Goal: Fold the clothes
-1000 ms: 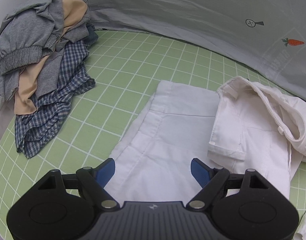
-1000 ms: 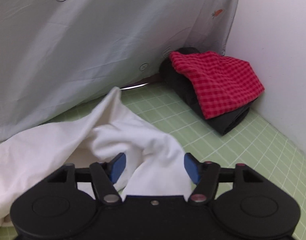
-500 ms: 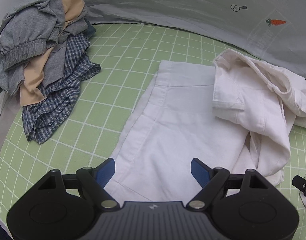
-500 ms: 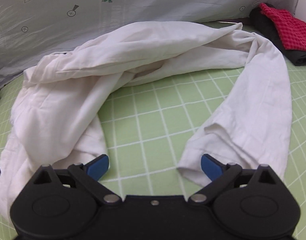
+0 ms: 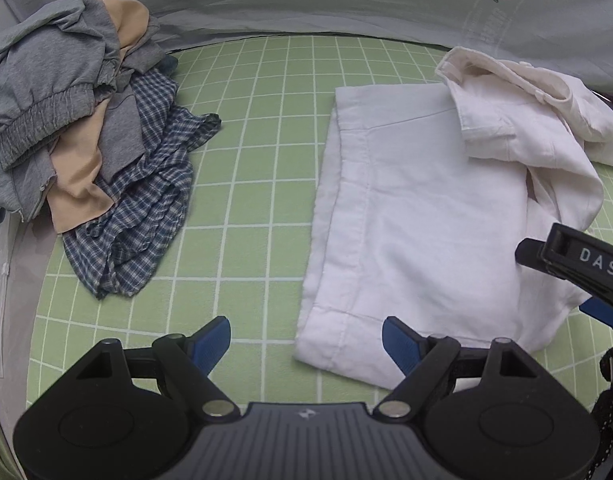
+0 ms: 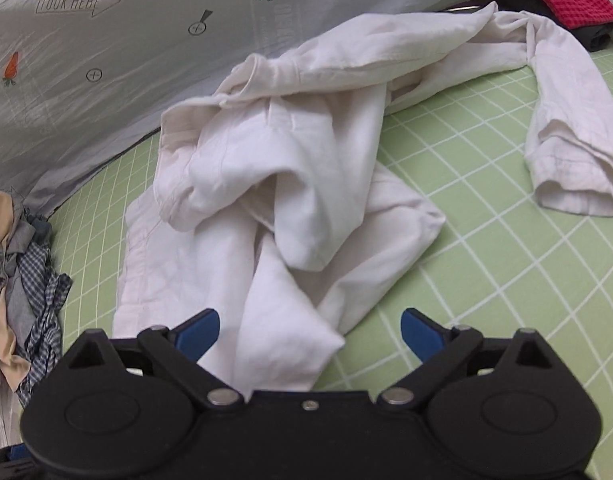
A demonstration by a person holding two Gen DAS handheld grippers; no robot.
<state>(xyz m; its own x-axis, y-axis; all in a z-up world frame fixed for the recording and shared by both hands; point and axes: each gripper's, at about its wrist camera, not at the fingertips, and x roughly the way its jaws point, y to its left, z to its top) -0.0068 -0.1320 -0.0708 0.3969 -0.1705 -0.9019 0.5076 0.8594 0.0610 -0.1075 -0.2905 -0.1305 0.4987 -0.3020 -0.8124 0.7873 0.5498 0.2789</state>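
Note:
A white garment (image 5: 418, 216) lies on the green grid mat (image 5: 262, 184), partly flat on its left, bunched on its right. My left gripper (image 5: 306, 340) is open and empty above the garment's near left corner. In the right wrist view the same white garment (image 6: 298, 184) is crumpled, with a long part (image 6: 562, 120) trailing to the right. My right gripper (image 6: 308, 330) is open and empty over the garment's near end. Its finger (image 5: 566, 256) shows at the right edge of the left wrist view.
A pile of grey, beige and blue-checked clothes (image 5: 78, 140) lies at the left of the mat. A folded red-checked cloth on dark fabric (image 6: 554, 4) sits at the far right corner. A grey printed sheet (image 6: 126, 40) hangs along the back.
Both grippers have pulled back toward the near edge. The right gripper has let go of the white cloth and turned left; it now shows in the left wrist view.

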